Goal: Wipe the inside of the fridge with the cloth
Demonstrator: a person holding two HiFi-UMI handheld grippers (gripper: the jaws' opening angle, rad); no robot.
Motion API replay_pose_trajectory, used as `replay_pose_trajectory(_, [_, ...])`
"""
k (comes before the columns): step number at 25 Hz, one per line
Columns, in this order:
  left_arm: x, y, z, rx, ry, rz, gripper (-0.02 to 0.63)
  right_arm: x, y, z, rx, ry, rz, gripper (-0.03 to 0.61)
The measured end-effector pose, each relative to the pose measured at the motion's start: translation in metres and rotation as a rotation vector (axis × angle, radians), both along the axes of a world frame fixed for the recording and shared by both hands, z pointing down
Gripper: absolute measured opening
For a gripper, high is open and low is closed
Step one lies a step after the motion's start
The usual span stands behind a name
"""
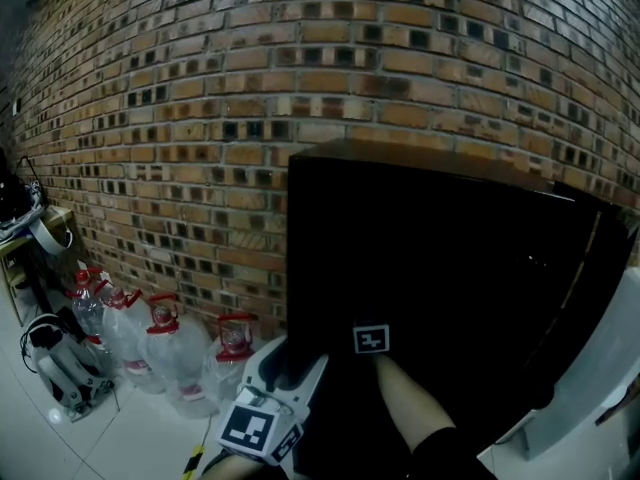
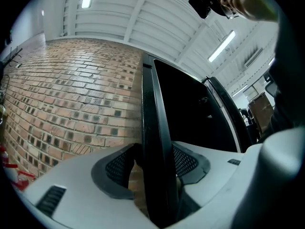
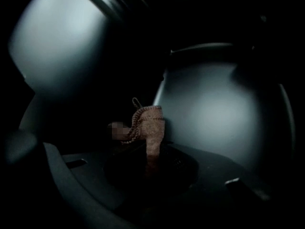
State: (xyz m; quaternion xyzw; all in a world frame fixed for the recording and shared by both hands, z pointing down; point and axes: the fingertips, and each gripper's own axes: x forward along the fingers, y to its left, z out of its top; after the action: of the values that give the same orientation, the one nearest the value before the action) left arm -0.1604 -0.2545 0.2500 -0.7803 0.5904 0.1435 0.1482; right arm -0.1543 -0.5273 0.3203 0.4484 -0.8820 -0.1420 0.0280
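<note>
The black fridge [image 1: 430,228] stands against a brick wall, its inside dark. My left gripper [image 1: 290,366] sits at the fridge's lower left. In the left gripper view its jaws [image 2: 155,163] are closed round the fridge's thin black front edge [image 2: 153,118]. My right arm reaches into the dark opening; only its marker cube [image 1: 371,339] and the forearm show in the head view. In the right gripper view the right gripper [image 3: 150,156] is shut on a brown knitted cloth [image 3: 151,125], which stands up from the jaws in front of a pale inner wall [image 3: 214,113].
Several large water jugs [image 1: 165,353] with red caps stand on the tiled floor left of the fridge. A grey and black bag [image 1: 55,366] lies further left. A white panel [image 1: 605,363] juts out at the fridge's right side.
</note>
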Motion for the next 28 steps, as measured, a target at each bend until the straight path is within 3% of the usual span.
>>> replay_pose_trajectory(11, [-0.001,-0.001,0.001,0.001,0.022,0.008,0.232,0.077,-0.015,0.004,-0.041,-0.07,0.141,0.075])
replay_pose_trajectory(22, [-0.006,0.003,0.006,0.008,0.057,0.023,0.23,0.161,-0.025,0.016,-0.062,-0.066,0.334,0.075])
replay_pose_trajectory(28, [-0.005,0.003,0.008,0.008,0.052,0.014,0.227,0.18,-0.029,0.013,-0.086,-0.089,0.396,0.075])
